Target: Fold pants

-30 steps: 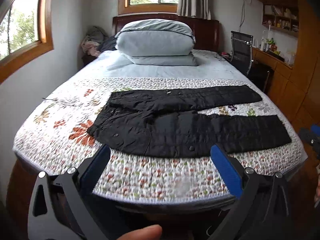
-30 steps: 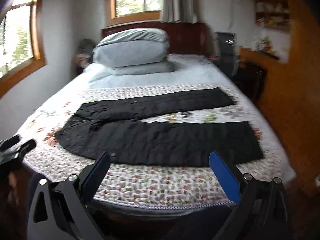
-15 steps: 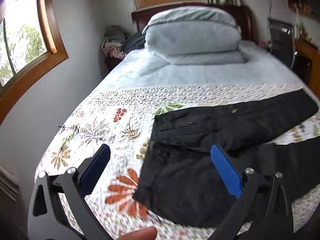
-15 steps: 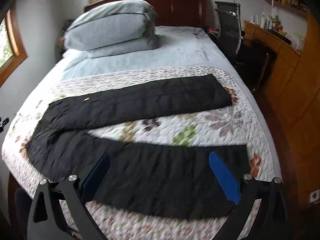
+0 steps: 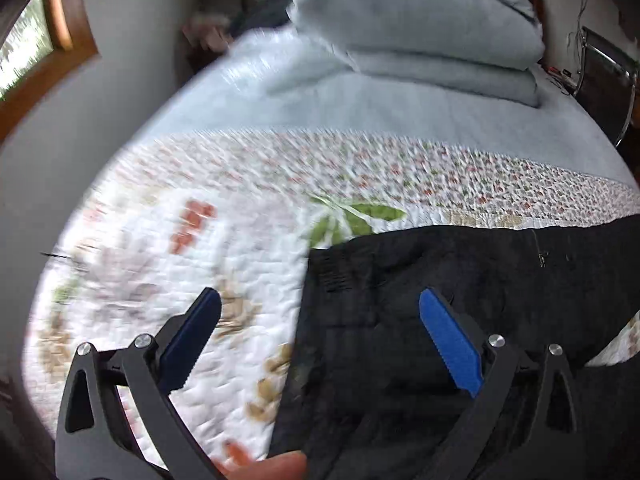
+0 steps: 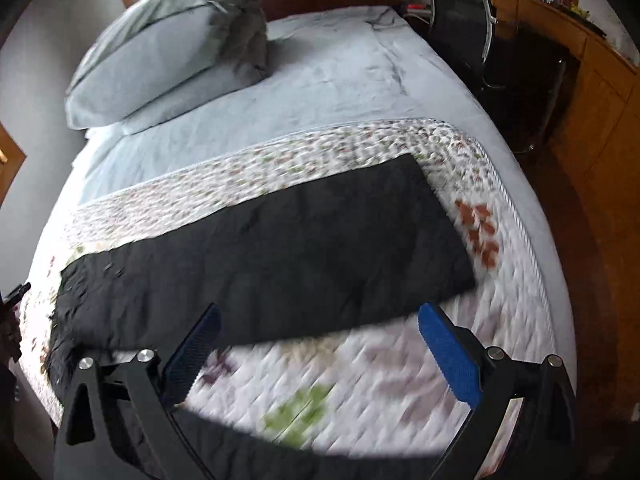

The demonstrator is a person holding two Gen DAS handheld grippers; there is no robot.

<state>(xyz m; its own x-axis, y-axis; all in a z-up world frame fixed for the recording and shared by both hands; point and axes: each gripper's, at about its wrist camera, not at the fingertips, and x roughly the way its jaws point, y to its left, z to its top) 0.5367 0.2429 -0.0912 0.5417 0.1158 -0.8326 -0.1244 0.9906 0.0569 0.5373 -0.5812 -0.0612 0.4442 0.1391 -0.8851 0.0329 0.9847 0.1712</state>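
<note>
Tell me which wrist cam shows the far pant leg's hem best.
Right wrist. The far leg lies flat on the quilt, with its squared hem fully in frame. The left wrist view shows only the waist end of the pants; the hem is out of frame.

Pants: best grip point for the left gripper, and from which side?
Take the pants at the far waistband corner, coming from the quilt side. That edge lies flat and exposed, and the open left gripper already straddles it. Probably pinch the corner low.

Pants (image 5: 460, 280) cut off, quilt (image 5: 200, 264) blurred
</note>
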